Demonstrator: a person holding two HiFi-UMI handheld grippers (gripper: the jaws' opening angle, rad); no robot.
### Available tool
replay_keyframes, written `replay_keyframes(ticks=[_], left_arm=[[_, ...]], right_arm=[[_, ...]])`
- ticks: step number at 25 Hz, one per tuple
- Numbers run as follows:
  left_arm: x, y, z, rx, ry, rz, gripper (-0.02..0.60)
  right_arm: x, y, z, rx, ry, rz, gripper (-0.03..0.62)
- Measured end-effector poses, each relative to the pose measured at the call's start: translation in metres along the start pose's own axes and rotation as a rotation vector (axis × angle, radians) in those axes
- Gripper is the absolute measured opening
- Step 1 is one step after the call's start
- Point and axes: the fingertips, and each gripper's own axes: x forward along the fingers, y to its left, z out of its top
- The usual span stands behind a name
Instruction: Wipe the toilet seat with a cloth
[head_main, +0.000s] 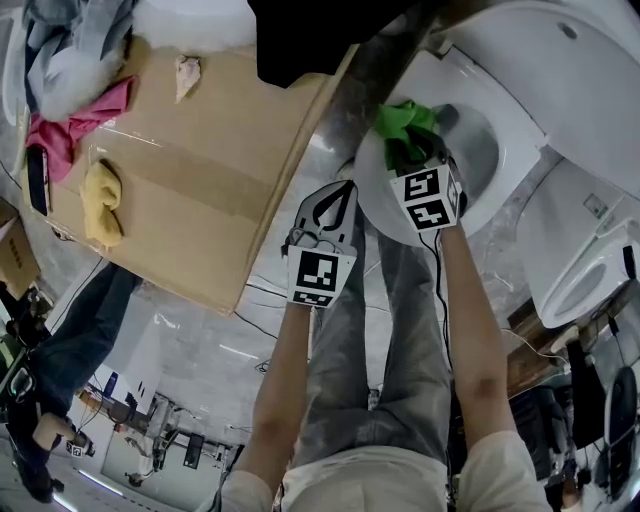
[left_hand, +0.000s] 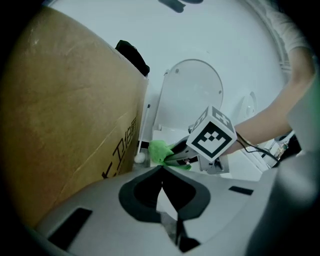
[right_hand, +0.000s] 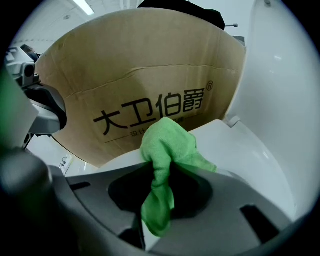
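Here the right gripper (head_main: 415, 160) is clamped on a green cloth (head_main: 403, 128), and its own view shows why the hold looks secure: the cloth (right_hand: 165, 150) is pinched mid-length between the jaws (right_hand: 157, 187). One bunched end rises ahead of the tips and a tail hangs back toward the camera. That leaves a soft wad out front to meet the toilet seat (right_hand: 240, 145), not hard plastic. In the head view the cloth sits over the left side of the seat (head_main: 372, 180), near the far end by the raised lid (head_main: 540, 60); whether it presses the surface or hangs just above cannot be told.

The left gripper (head_main: 340, 195) is empty, its jaws drawn together to a point (left_hand: 161, 174). It hangs just left of the seat, between the toilet and the cardboard box (head_main: 220, 190), probably parked there to stay out of the wiping path. From its view the right gripper's marker cube (left_hand: 212, 139) and the cloth (left_hand: 159, 151) show ahead, with the lid (left_hand: 195, 95) upright behind.

The box stands close against the toilet's left, so strokes on that side have little room. The task looks barely begun: judging by the cloth's place, most of the ring lies yet to be covered.
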Motion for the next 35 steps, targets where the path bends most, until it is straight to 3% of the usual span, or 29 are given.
replay_keyframes(ticks=[35], left_arm=[[-0.029,-0.003,-0.059,0.030,0.106,-0.070,0.012]], right_arm=[[-0.021,0.104,-0.056,0.056,0.070,0.069,0.095]])
